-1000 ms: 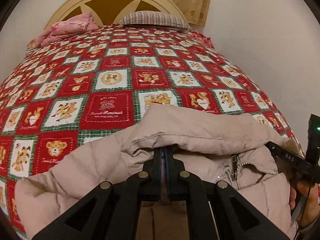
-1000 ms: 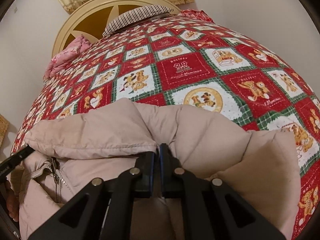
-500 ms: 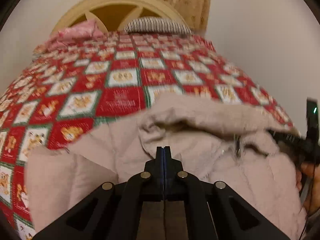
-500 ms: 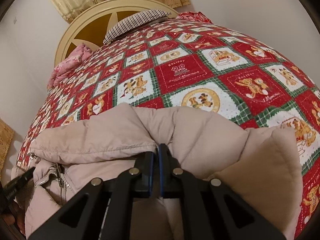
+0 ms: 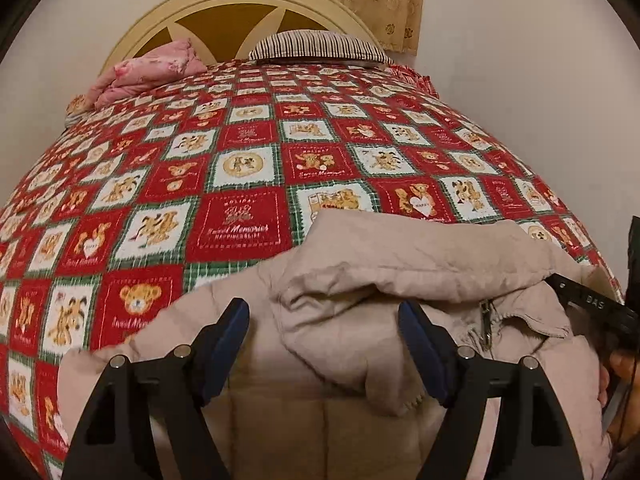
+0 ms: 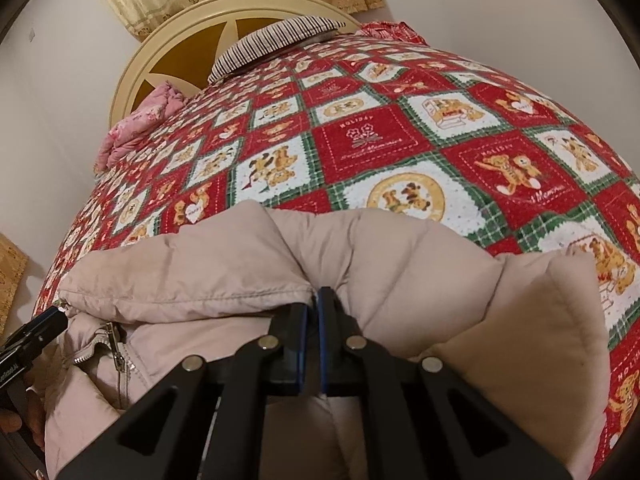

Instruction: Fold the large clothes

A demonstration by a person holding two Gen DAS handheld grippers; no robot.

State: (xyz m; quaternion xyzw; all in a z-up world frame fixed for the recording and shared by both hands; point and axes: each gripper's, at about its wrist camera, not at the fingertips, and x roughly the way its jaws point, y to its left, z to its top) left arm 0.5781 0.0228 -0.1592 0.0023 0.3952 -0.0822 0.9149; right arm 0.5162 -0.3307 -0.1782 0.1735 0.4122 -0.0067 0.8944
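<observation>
A pale pink puffer jacket (image 5: 400, 264) lies on the bed's near end, its top part folded over, zipper pull (image 5: 486, 316) showing. My left gripper (image 5: 324, 320) is open above the jacket's fold, holding nothing. In the right wrist view the jacket (image 6: 400, 256) fills the lower half. My right gripper (image 6: 313, 304) is shut on the edge of the folded jacket. The right gripper's body shows at the left wrist view's right edge (image 5: 592, 304); the left gripper's finger shows at the right wrist view's left edge (image 6: 36, 332).
A red, green and white teddy-bear quilt (image 5: 240, 184) covers the bed. A striped pillow (image 5: 316, 46) and a pink bundle (image 5: 148, 76) lie by the cream headboard (image 5: 240, 4). White walls stand to both sides.
My left gripper has let go of the jacket and opened wide, after being shut on it. My right gripper has kept its hold and hardly moved.
</observation>
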